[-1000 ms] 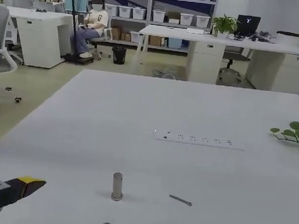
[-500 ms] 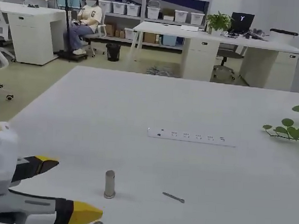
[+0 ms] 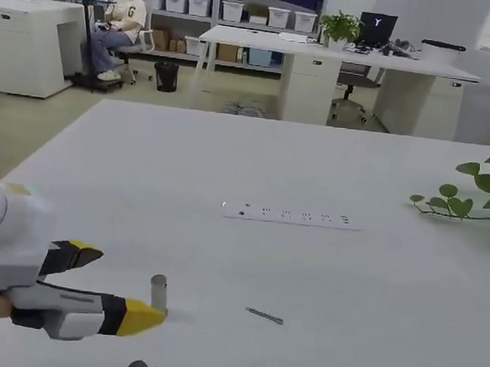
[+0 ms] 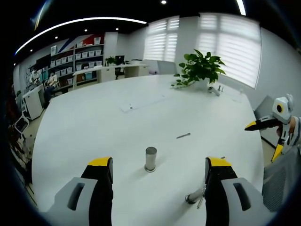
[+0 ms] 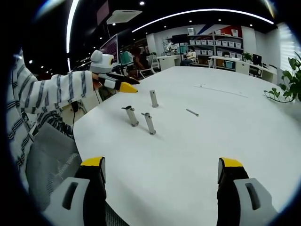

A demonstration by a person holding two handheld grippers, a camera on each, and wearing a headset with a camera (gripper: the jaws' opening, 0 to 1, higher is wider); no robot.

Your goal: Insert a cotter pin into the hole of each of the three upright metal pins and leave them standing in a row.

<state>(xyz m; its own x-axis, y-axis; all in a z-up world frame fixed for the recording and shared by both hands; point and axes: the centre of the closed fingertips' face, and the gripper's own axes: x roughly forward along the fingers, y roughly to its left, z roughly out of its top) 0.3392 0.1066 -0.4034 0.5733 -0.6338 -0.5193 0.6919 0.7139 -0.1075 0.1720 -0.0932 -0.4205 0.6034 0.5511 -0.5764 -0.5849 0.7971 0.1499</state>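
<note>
1. the left gripper (image 3: 129, 284) holds its yellow-tipped jaws wide and empty. the bare upright grey metal cylinder pin (image 4: 150, 159) stands on the white desk (image 3: 313, 154) just ahead of them, about midway between the two tips and touching neither.
2. the right gripper (image 5: 162, 162) has its jaws wide as well, with nothing in them. the loose thin silver cotter pin (image 5: 192, 112) lies flat well ahead of those jaws, a little right of their centre line.
3. the step in hand looks like steadying the bare pin with the left jaws while the right jaws fetch the cotter pin. to do it well, the left jaws should close low on the cylinder, squarely and gently, so it neither tips nor slides and its top stays free.
4. the cotter pin is thin and flat on the desk, so the right jaws would do best to come down over its thicker end and nip it there, leaving the shank free to enter the hole.
5. closer to the right jaws stand a nearer grey metal pin (image 5: 149, 123) and a second grey metal pin (image 5: 130, 115). each seems to carry a small cross-piece near its top, probably a fitted cotter pin, though it is too small to be sure.
6. the hole in the bare pin cannot be made out. in the head view the other two pins are cut off at the bottom edge. in the left gripper view one sits half behind the right-hand jaw, upright or leaning unclear.
</note>
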